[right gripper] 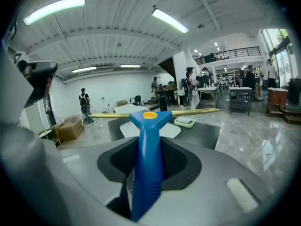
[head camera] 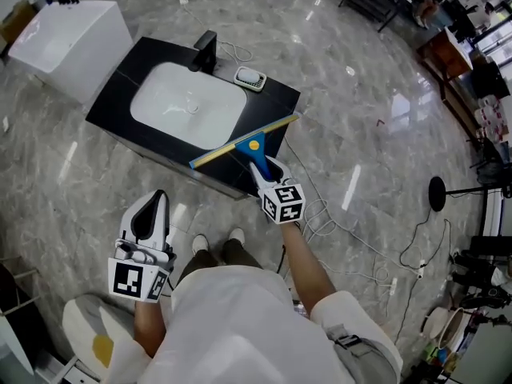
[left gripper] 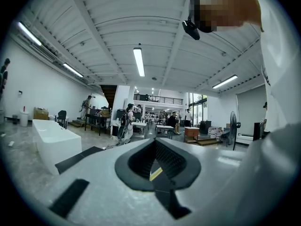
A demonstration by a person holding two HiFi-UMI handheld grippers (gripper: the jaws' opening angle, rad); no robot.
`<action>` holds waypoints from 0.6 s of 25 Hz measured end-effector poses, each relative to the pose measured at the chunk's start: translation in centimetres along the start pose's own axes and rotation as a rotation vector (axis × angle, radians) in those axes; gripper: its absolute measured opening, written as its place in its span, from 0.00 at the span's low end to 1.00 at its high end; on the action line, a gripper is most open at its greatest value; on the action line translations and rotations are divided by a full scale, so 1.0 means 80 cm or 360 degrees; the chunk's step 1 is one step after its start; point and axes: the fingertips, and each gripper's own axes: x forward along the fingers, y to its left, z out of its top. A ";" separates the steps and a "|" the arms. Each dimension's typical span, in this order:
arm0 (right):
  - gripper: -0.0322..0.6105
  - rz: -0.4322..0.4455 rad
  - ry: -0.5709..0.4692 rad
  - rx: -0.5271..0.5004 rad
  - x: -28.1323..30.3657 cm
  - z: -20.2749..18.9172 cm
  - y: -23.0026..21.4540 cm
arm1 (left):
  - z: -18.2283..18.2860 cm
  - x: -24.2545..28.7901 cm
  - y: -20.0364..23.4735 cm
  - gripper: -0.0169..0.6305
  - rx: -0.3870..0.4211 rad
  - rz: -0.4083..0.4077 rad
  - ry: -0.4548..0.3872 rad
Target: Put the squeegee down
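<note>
The squeegee (head camera: 244,140) has a blue handle and a long yellow blade. My right gripper (head camera: 262,170) is shut on its handle, and the blade hangs over the front right corner of the black counter (head camera: 276,94). In the right gripper view the blue handle (right gripper: 146,159) runs up between the pads, with the blade lying crosswise ahead of the gripper (right gripper: 149,142). Lower left, away from the counter, my left gripper (head camera: 158,198) holds nothing. Its jaws meet at the tips in the left gripper view (left gripper: 154,157).
The counter holds a white basin (head camera: 188,106), a dark faucet (head camera: 204,50) and a small soap dish (head camera: 250,78). A white tub (head camera: 72,42) stands at the far left. Cables (head camera: 336,230) trail over the marble floor on the right. My shoes (head camera: 216,242) stand before the counter.
</note>
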 end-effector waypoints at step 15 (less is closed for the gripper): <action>0.27 0.0177 0.0562 -0.0200 0.108 -0.133 -0.045 | -0.014 0.015 0.015 0.04 -0.0017 0.0110 0.0062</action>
